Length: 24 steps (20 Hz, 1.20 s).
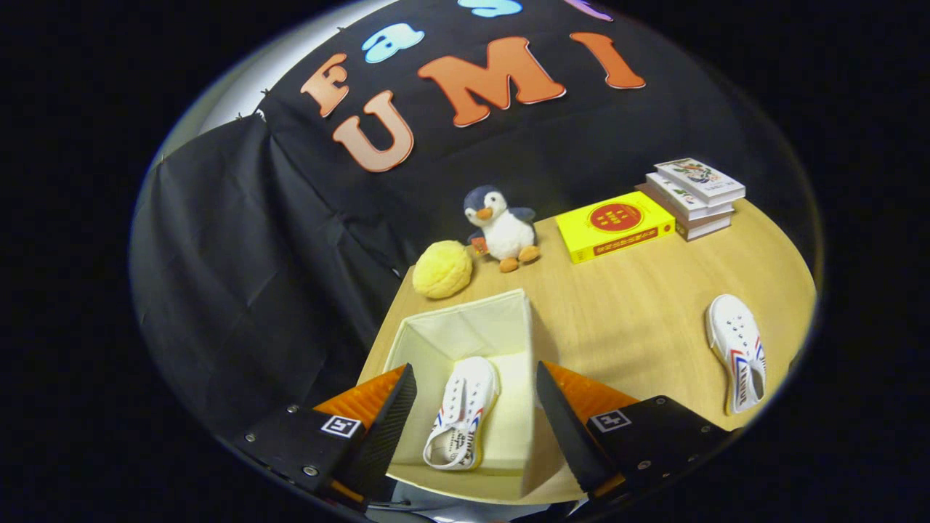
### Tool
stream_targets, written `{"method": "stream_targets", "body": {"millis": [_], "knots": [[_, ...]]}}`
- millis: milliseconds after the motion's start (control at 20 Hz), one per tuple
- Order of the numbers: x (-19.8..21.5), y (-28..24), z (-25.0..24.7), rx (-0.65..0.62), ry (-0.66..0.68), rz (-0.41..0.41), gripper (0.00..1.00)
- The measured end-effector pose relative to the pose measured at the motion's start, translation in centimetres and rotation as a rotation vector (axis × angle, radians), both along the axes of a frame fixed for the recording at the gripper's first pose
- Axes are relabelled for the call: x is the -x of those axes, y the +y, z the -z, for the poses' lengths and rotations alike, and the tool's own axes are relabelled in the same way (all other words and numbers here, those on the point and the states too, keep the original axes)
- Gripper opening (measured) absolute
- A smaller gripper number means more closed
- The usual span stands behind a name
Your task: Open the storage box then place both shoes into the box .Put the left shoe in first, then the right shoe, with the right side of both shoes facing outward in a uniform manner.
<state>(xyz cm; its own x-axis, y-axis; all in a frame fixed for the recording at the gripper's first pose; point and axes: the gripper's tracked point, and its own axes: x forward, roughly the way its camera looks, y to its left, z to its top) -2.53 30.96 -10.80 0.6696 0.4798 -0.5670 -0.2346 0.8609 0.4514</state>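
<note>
Box [465,330] holds one shoe [461,414] beneath spread, empty jaws.

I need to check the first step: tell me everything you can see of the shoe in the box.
The shoe is a white lace-up canvas sneaker with red and blue side stripes. It lies on the floor of the open cream fabric box, toe pointing away, heel nearest. The open gripper hovers above it, fingers apart and not touching it.

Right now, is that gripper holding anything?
Gripper: open, holding nothing, fingers spread above the box with one shoe in it.
</note>
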Motion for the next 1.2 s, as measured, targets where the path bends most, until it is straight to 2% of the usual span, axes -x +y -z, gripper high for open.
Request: {"method": "stream_targets", "body": {"millis": [400,650,1000,1200], "knots": [[-2.7,-18.0,2.7,0.170,-0.030,0.204,0.98],[-1.8,-25.8,6.7,0.260,0.020,0.287,0.98],[-0.3,-30.4,13.9,0.367,0.124,0.283,0.97],[-0.1,-30.5,17.4,0.369,0.182,0.259,0.87]]}}
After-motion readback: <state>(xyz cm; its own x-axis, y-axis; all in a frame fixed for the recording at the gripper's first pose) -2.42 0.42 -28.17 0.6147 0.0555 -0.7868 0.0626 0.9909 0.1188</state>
